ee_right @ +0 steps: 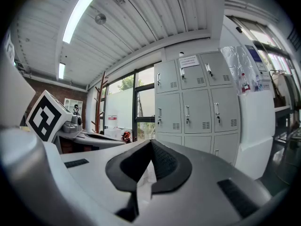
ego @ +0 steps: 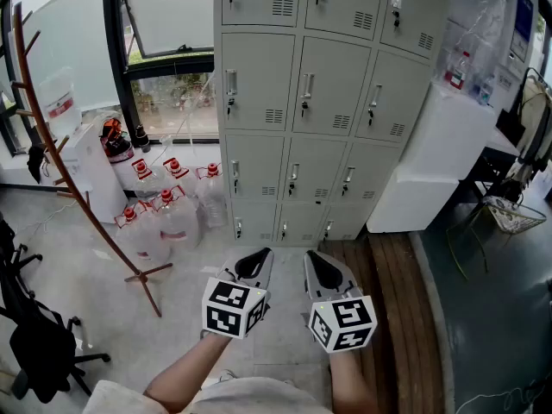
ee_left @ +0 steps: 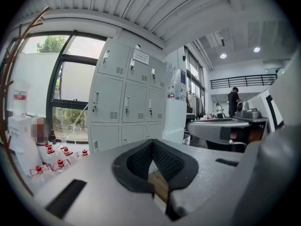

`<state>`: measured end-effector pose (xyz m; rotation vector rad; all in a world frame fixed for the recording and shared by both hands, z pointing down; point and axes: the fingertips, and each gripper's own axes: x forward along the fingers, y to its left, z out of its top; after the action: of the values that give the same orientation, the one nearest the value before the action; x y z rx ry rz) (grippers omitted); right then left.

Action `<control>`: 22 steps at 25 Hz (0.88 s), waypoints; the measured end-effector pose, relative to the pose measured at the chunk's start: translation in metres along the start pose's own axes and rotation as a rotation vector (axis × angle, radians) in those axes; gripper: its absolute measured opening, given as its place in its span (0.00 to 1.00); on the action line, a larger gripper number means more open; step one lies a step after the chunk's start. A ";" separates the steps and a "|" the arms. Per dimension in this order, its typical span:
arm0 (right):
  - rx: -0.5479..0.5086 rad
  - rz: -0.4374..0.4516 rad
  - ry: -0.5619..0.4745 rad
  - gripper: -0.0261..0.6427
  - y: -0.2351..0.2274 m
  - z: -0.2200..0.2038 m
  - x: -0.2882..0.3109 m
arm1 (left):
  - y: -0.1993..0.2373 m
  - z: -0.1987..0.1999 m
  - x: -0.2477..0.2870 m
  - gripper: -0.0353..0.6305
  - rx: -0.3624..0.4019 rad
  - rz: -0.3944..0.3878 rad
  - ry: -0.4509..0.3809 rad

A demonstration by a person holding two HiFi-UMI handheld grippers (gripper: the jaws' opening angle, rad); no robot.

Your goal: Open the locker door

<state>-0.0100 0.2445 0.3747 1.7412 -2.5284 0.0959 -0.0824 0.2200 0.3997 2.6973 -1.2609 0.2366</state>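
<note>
A bank of grey lockers [ego: 304, 102] stands against the far wall, three columns wide, and every door I can see is closed with its handle at the left edge. It also shows as the lockers [ee_left: 124, 100] in the left gripper view and the lockers [ee_right: 197, 107] in the right gripper view. My left gripper [ego: 257, 259] and right gripper [ego: 316, 260] are held side by side low in the head view, well short of the doors. Both point toward the lockers. The left gripper [ee_left: 153, 141] and right gripper [ee_right: 150, 143] have their jaws closed together with nothing between them.
A wooden coat stand [ego: 78, 188] leans at the left, with several red-capped water jugs [ego: 164, 210] on the floor beside the lockers. A white cabinet [ego: 440, 153] adjoins the lockers' right side. A wooden floor strip [ego: 392, 291], an office chair [ego: 34, 335] and a distant person [ee_left: 233, 98] are in view.
</note>
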 end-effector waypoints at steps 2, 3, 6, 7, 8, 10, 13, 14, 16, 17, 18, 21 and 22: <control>0.016 0.000 -0.002 0.04 -0.009 -0.001 -0.003 | -0.005 0.002 0.004 0.06 -0.002 0.003 -0.002; 0.023 0.001 -0.004 0.04 -0.013 -0.002 -0.004 | -0.007 0.002 0.006 0.06 -0.004 0.006 -0.002; 0.038 0.003 -0.008 0.04 -0.027 -0.006 -0.008 | -0.013 0.000 0.014 0.06 -0.010 0.020 0.001; 0.042 0.004 -0.007 0.04 -0.032 -0.008 -0.009 | -0.015 -0.001 0.017 0.06 -0.014 0.026 0.003; 0.047 0.005 -0.006 0.04 -0.038 -0.009 -0.011 | -0.018 -0.002 0.020 0.06 -0.017 0.030 0.005; 0.056 0.012 -0.003 0.04 -0.050 -0.013 -0.014 | -0.025 -0.002 0.028 0.06 -0.022 0.036 0.008; 0.066 0.036 -0.006 0.04 -0.063 -0.018 -0.020 | -0.038 -0.005 0.038 0.06 -0.021 0.039 0.016; 0.069 0.045 -0.009 0.05 -0.066 -0.019 -0.022 | -0.041 -0.006 0.041 0.06 -0.021 0.041 0.019; 0.074 0.057 -0.011 0.04 -0.073 -0.020 -0.022 | -0.046 -0.006 0.045 0.06 -0.019 0.049 0.026; 0.078 0.062 -0.010 0.04 -0.076 -0.021 -0.022 | -0.047 -0.007 0.046 0.06 -0.017 0.054 0.029; 0.082 0.066 -0.011 0.04 -0.079 -0.023 -0.023 | -0.049 -0.007 0.048 0.06 -0.016 0.058 0.032; 0.091 0.073 -0.016 0.04 -0.088 -0.025 -0.021 | -0.050 -0.008 0.055 0.06 -0.018 0.067 0.038; 0.092 0.076 -0.018 0.05 -0.091 -0.025 -0.019 | -0.049 -0.007 0.058 0.06 -0.017 0.068 0.038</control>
<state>0.0822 0.2321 0.3986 1.6835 -2.6435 0.2059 -0.0088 0.2095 0.4149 2.6257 -1.3394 0.2821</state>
